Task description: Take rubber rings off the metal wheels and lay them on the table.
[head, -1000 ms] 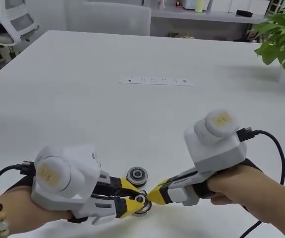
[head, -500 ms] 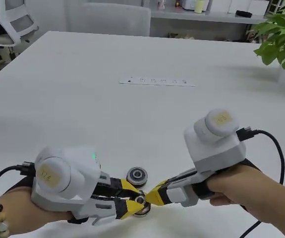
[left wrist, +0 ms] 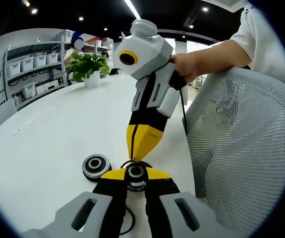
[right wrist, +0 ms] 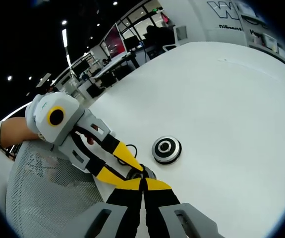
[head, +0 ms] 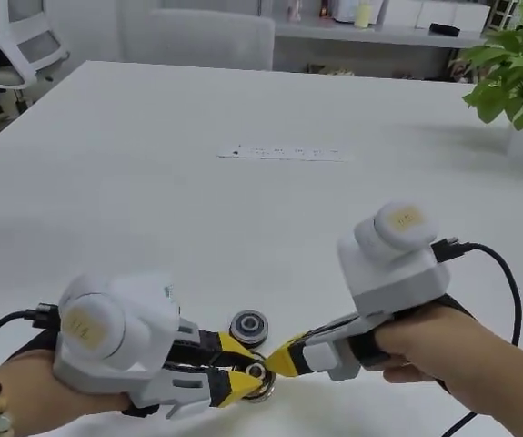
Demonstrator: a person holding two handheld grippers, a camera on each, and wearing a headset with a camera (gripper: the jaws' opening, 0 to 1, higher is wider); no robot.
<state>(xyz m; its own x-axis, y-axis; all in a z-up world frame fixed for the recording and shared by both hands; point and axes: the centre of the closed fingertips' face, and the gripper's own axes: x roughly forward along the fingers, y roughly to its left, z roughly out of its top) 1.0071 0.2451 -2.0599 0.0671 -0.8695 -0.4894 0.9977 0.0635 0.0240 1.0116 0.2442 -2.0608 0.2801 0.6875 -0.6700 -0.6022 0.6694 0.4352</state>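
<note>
Left gripper (head: 252,366): low at the near edge of the white surface (head: 152,182). Its yellow-tipped jaws are clenched on a metal wheel, one tip on each side.
Clamped wheel (left wrist: 136,174): lies flat on the surface between those tips, partly hidden in the head view.
Second wheel (head: 249,325): lies flat on the surface just beyond the clamped wheel, touching neither gripper, with a black rubber ring around its rim.
Right gripper (head: 277,361): reaches in from the right with its jaws pressed together and their point at the clamped wheel's rim. Whether any rubber is nipped between them cannot be told.
Power strip (head: 284,153): lies mid-surface, well apart from the wheels.
Plant (head: 511,64): green leaves at the far right corner.
</note>
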